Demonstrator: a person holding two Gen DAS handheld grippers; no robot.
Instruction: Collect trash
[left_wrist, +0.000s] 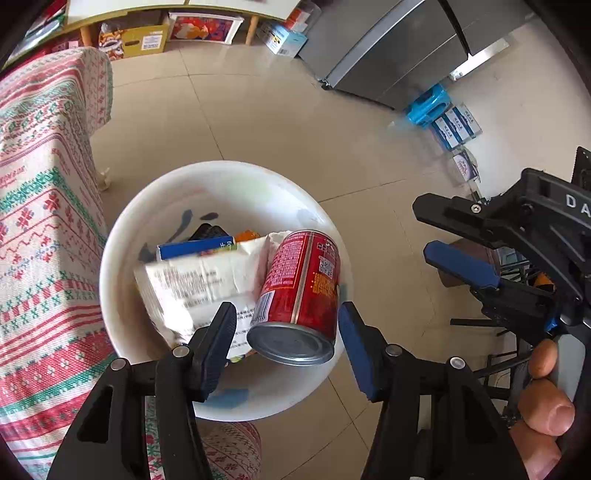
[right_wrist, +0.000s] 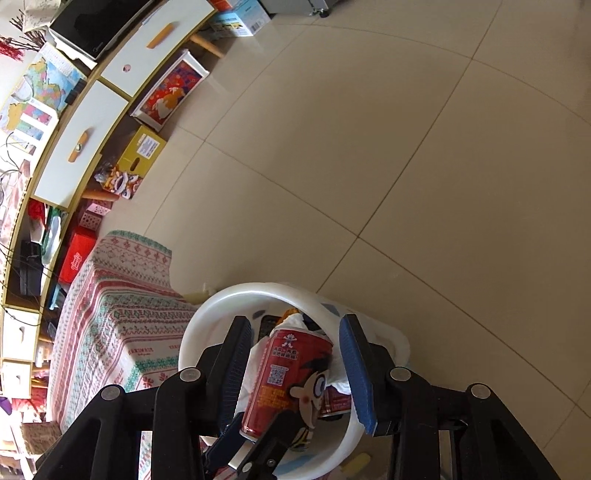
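A white round bin (left_wrist: 122, 266) stands on the floor beside a cloth-covered table. In it lie a red can (left_wrist: 301, 291), a white crumpled wrapper (left_wrist: 199, 284) and a blue box (left_wrist: 195, 248). My left gripper (left_wrist: 286, 343) is open right above the bin, its fingers apart on either side of the can's bottom end, not touching it. My right gripper (right_wrist: 295, 369) is open and empty above the same bin (right_wrist: 207, 317), with the can (right_wrist: 291, 380) seen between its fingers. The right gripper also shows at the right of the left wrist view (left_wrist: 436, 236).
A table with a red and green patterned cloth (left_wrist: 40, 236) stands left of the bin. A steel fridge (left_wrist: 388, 48) and blue boxes (left_wrist: 443, 114) are at the far right. A white cabinet (right_wrist: 92, 122) with boxes under it lines the far wall. Tiled floor (right_wrist: 406, 184) lies beyond.
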